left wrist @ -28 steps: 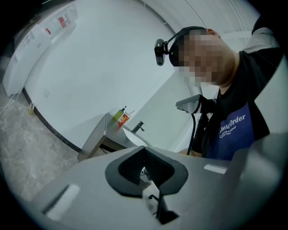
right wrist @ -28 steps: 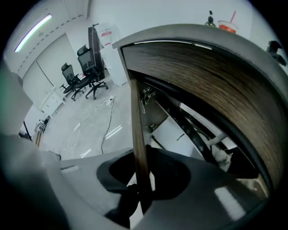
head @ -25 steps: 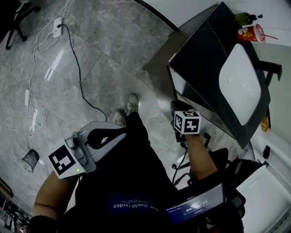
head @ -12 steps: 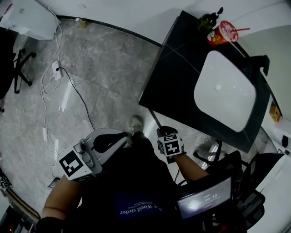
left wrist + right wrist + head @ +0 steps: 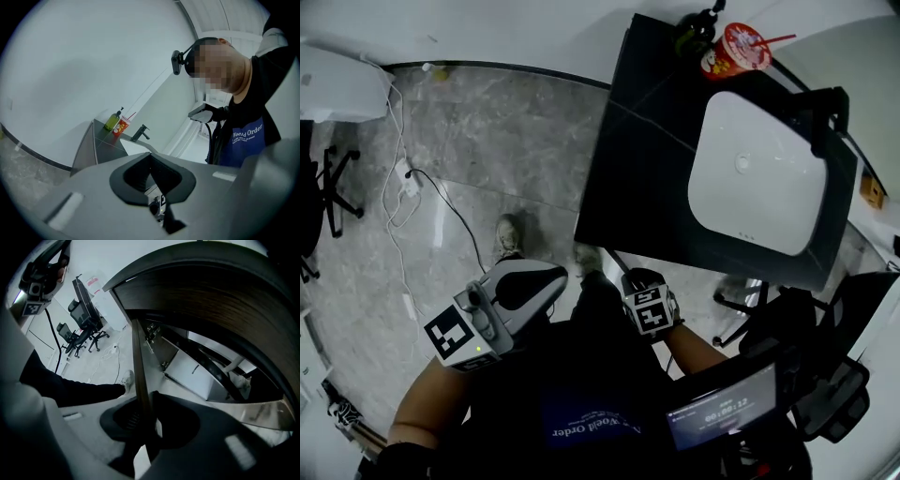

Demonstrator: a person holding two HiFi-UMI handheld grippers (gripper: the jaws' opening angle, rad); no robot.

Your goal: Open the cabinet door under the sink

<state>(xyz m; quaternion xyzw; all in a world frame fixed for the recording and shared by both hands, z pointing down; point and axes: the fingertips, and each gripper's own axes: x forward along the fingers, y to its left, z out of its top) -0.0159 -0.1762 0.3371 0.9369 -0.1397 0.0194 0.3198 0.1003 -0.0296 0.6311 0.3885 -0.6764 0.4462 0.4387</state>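
Around the white sink, your counter is black, like the tap. Beside the sink stand a red cup with a red straw and a yellow-green bottle. Left of the sink, the floor is grey with pale marble veins. Under the sink, the cabinet door is dark brown.

Out from the cabinet door, the floor is open: only the person's shoes stand close by, and a cable trails farther off. Behind the door, a pale box and dark pipework crowd the inside. The bench overhangs above.
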